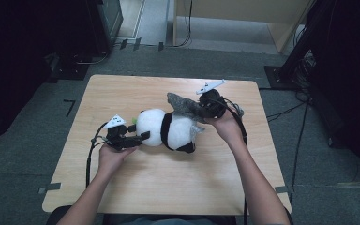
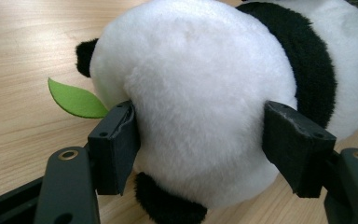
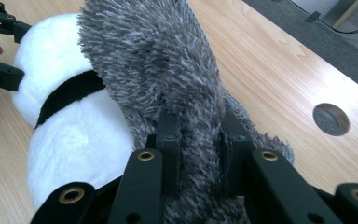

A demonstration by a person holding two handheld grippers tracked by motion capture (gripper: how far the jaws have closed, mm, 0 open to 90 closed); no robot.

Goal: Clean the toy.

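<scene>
We look down on a pale wooden table (image 1: 168, 178) with rounded corners, standing on grey carpet (image 1: 23, 140). Dark equipment and stands line the far corners of the room, cables (image 1: 286, 112) trail across the floor on the right, and a light wooden cabinet (image 1: 243, 18) sits at the back. In the right gripper view we catch a round hole (image 3: 331, 119) cut through the tabletop.

Out in the middle of the table lies the plush panda (image 1: 166, 130), white with a black band round its body, on its side. A green felt leaf (image 2: 74, 99) pokes out by its head, flat on the wood.

Now the left gripper (image 1: 138, 137): in the left gripper view its two black pads sit on either side of the panda's round white head, and the fur dents in where the left pad (image 2: 116, 149) meets it. We call that a grip on the panda's head, low over the table.

Over to the right gripper (image 1: 205, 108), at the panda's far end. It is clamped tight on a shaggy grey cloth (image 3: 154, 70), the pile bunched between the narrow jaws. The grey cloth rises up and drapes against the panda's white body, touching it along the back, with a fold of it spread on the table beside the panda.
</scene>
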